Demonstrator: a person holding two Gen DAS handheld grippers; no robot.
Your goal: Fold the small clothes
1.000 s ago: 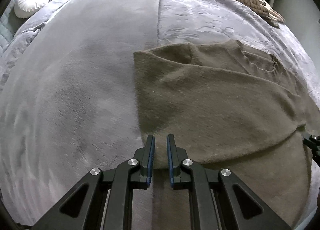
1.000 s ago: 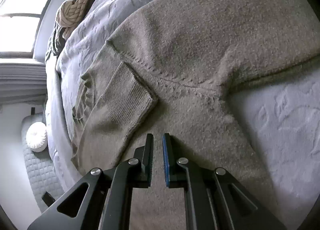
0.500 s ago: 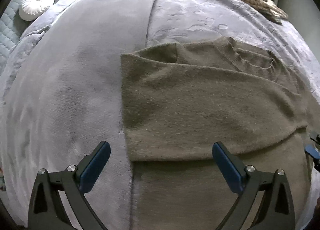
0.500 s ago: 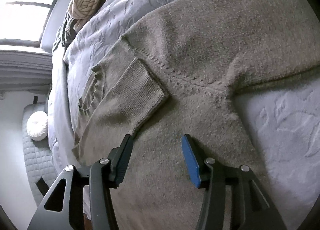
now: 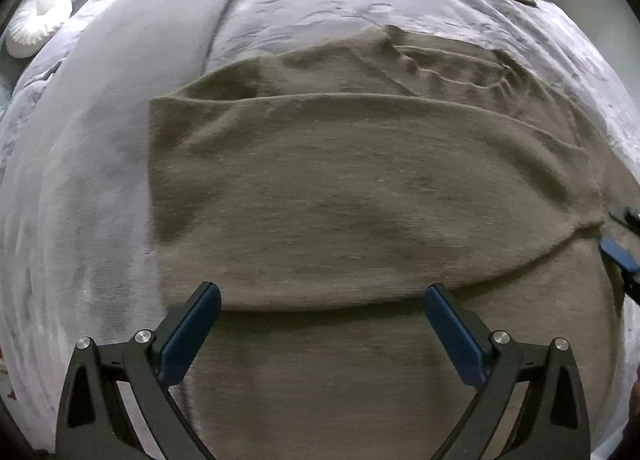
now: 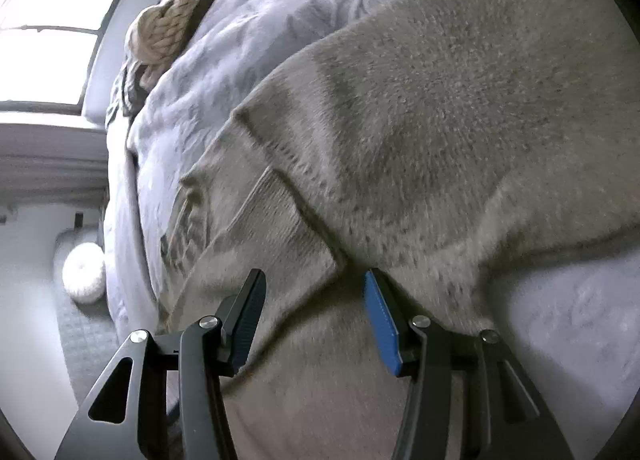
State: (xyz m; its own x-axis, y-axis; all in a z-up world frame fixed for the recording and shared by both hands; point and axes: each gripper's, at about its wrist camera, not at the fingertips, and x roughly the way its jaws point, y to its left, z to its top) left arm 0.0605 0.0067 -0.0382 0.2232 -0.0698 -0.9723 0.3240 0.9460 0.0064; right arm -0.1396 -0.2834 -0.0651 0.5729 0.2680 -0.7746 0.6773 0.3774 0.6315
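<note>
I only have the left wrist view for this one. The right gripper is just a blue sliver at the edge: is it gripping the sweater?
Observer: No. The right gripper is open over the sweater. Its jaws have just opened, then narrowed a little, with only flat knit under the gap and nothing pinched.
Operator: What is it aimed at?
Observer: The ribbed cuff of the folded-in sleeve. Its corner lies just ahead of the gap.
Operator: Anything beyond the bed?
Observer: A bright window past the far end.
</note>
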